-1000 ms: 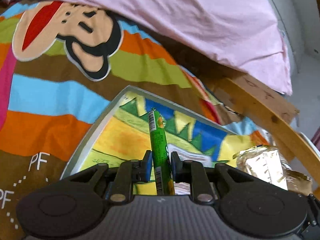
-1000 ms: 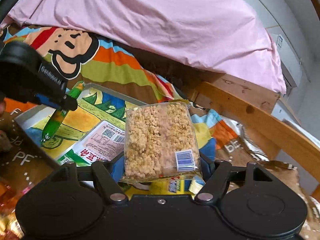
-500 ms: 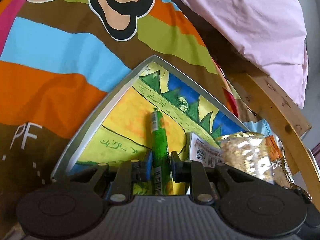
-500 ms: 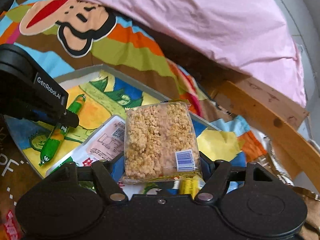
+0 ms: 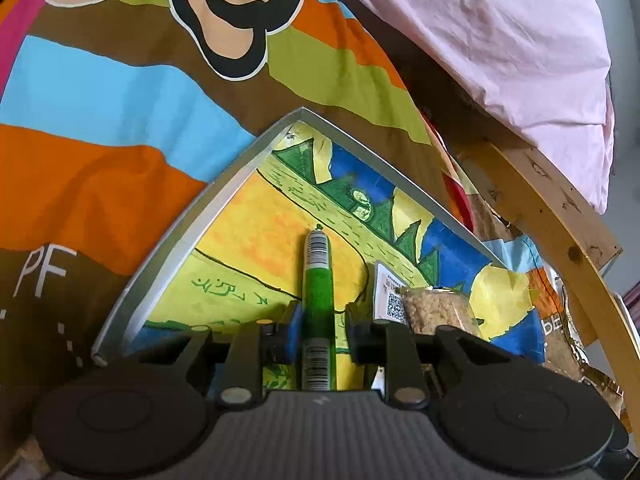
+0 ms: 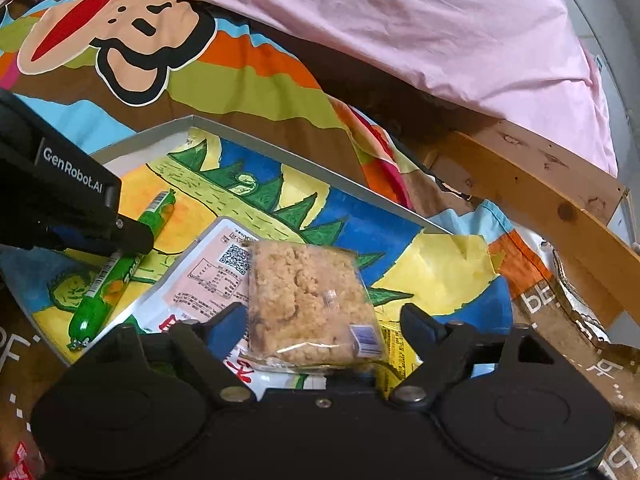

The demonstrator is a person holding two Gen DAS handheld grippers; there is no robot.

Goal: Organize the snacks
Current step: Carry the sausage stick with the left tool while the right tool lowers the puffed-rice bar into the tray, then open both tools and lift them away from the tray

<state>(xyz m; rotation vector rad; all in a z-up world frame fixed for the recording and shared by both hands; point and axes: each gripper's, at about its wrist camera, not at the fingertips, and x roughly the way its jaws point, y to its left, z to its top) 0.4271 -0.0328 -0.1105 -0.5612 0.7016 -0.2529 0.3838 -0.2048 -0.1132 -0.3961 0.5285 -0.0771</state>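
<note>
- Tray (image 6: 304, 166): shallow, grey metal rim, bright drawn liner (yellow, green, blue); sits on a striped cartoon-print bedspread (image 5: 120, 120). Pink sheet (image 6: 360, 20) bunched beyond it, wooden bed rail (image 6: 540, 184) off the tray's right side.
- Left gripper (image 5: 320, 316): jaws opening. Green sausage stick (image 5: 318, 300) lies between the fingers, lengthwise along the gripper's line. Blue pad of left-hand finger right against the stick or nearly so; clear gap to the other finger, so no squeeze on it.
- Sausage stick in right wrist view (image 6: 120, 268): lies flat on the tray liner, toward the tray's left edge, slanted, one tip pointing to the far-left corner, other tip near the near edge. Left gripper's black finger (image 6: 132, 236) crosses over its middle.
- Right gripper (image 6: 324, 320): jaws opening, spread wide. Rice-crisp pack (image 6: 312, 304) (clear wrap, tan puffed block, barcode at its near-right corner) sits between the fingers but neither pad touches it; gap shows both sides.
- Crisp pack rests abt mid-tray, toward the near edge, partly on top of a white flat pouch (image 6: 208, 276) w/ QR code and red print, and over a yellow packet (image 6: 394, 344) at its near-right side.
- White pouch lies between sausage stick and crisp pack, just beside the stick, not clearly touching it.
- Left wrist view: crisp pack (image 5: 436, 312) and pouch's QR corner (image 5: 390, 292) show just right of the left gripper's fingers.
- Crinkly foil-ish wrappers (image 6: 580, 312) on the bedspread off the tray's right edge; can't tell what they are.
</note>
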